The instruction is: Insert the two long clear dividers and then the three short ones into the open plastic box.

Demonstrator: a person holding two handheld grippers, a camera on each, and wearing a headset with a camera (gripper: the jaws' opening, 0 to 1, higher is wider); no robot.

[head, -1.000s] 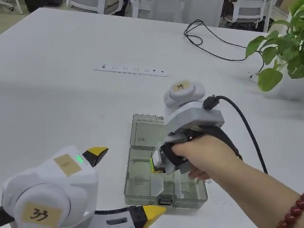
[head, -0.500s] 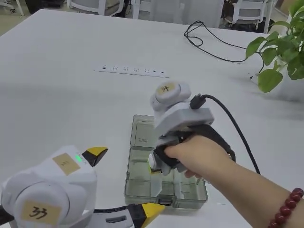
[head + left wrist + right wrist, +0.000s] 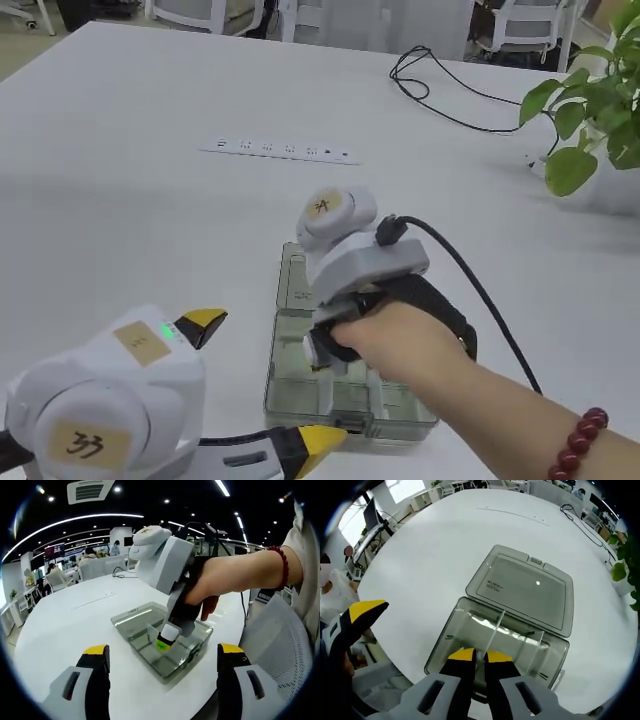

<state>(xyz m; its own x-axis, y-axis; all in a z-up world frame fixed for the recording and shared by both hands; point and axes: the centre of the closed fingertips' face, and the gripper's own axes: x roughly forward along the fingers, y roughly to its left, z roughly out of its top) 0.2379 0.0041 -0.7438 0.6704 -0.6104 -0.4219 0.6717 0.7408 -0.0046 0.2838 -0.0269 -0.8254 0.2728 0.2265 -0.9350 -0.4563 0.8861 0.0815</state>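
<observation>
Seating of a divider looks like the step in hand.

Head view: the right claw [image 3: 322,352], held by a hand [image 3: 400,345], dips into the open box [image 3: 288,398] on the desk [image 3: 150,180]. The lid [image 3: 296,285] lies flat behind it. The left claw [image 3: 262,385] hovers beside the box, spread and empty.

Left gripper view: the right claw's tip sits low inside the box.

Right gripper view: its jaws press nearly together on the top edge of a clear divider [image 3: 493,629] standing across the box. A second divider [image 3: 539,639] stands further along. Next, I judge, comes a straight push down into the slots, then release.

The right hand-held gripper [image 3: 318,353] points down into the open plastic box [image 3: 288,392].
</observation>
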